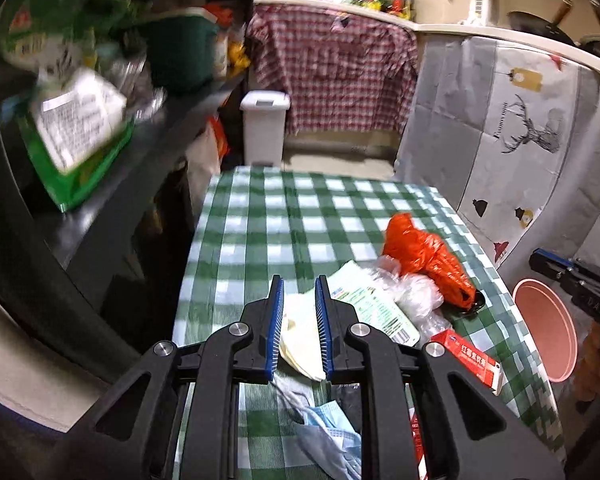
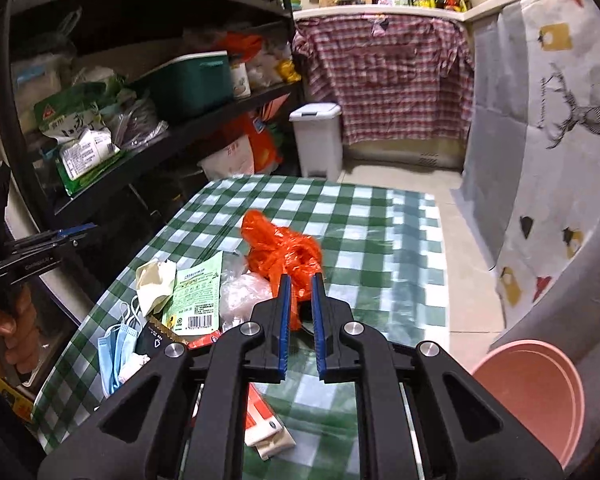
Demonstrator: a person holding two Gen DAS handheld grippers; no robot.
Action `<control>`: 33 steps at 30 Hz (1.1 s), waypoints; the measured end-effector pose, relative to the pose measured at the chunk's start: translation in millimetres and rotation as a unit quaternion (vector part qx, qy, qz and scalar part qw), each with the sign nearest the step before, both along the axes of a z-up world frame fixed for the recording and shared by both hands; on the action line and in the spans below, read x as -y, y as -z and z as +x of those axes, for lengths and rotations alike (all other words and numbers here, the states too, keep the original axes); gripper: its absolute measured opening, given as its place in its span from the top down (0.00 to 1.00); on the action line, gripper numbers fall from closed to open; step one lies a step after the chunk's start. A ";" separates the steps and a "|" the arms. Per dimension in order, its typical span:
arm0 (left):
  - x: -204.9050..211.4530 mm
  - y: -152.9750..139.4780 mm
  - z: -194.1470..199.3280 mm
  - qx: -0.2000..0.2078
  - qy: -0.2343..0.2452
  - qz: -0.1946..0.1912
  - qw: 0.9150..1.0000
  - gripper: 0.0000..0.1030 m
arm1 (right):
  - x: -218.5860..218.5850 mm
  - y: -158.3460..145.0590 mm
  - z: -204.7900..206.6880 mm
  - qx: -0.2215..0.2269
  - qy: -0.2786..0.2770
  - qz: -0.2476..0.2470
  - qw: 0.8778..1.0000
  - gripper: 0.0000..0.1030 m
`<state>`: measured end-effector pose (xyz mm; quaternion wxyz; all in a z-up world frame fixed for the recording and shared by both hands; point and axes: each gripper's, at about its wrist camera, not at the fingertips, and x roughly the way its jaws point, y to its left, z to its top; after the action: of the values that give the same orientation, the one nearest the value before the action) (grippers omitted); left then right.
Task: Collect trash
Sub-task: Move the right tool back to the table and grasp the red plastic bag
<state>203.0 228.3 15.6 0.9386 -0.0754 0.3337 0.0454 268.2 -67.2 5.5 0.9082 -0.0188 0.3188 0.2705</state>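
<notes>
My left tool [image 1: 299,282] hangs low over the near end of the bench [image 1: 260,216], its blue pads apart, with a crumpled cream tissue [image 1: 300,336] showing in the gap between them; I cannot tell from here whether the pads touch it. My right tool [image 2: 299,280] sits further right, its pads also apart and not clamped on anything, and the lower end of the orange plastic bag [image 2: 284,252] shows in the gap between them.

The trash lies in a loose heap on the green checked cloth. The orange plastic bag is the farthest piece, with a wad of clear plastic [image 2: 242,294] just beside it on the left. A pale green printed packet [image 2: 196,296] lies flat next to the clear plastic, overlapping the tissue's edge. Blue face masks [image 2: 114,354] lie at the near left edge of the bench, and a black wrapper [image 2: 156,342] is beside them. A red and white box [image 1: 470,360] lies near the bench's right edge.

A pink bucket [image 2: 536,392] stands on the floor off the right side of the bench. Beyond the bench stands a white pedal bin [image 2: 318,140], with a dark shelf [image 2: 140,92] of packages to the left
</notes>
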 end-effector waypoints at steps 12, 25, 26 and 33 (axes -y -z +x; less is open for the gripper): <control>-9.1 39.6 18.7 -0.043 -0.006 0.001 0.999 0.70 | -32.9 32.5 21.3 -0.013 -0.028 -0.028 0.999 0.69; -9.1 67.9 42.1 -0.088 -0.003 -0.002 0.996 0.70 | -46.6 54.0 38.1 -0.033 -0.028 -0.047 0.998 0.69; -9.4 70.1 42.7 -0.093 -0.004 -0.001 0.996 0.70 | -46.5 55.0 39.3 -0.035 -0.027 -0.047 0.998 0.69; -15.1 72.9 44.6 -0.103 -0.008 -0.002 0.995 0.84 | -50.9 57.7 40.6 -0.041 -0.034 -0.049 0.997 0.87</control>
<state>247.6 243.4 -57.3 0.8987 -0.0745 0.4280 0.0602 308.8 -16.4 -52.2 0.8829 -0.0634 0.3675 0.2852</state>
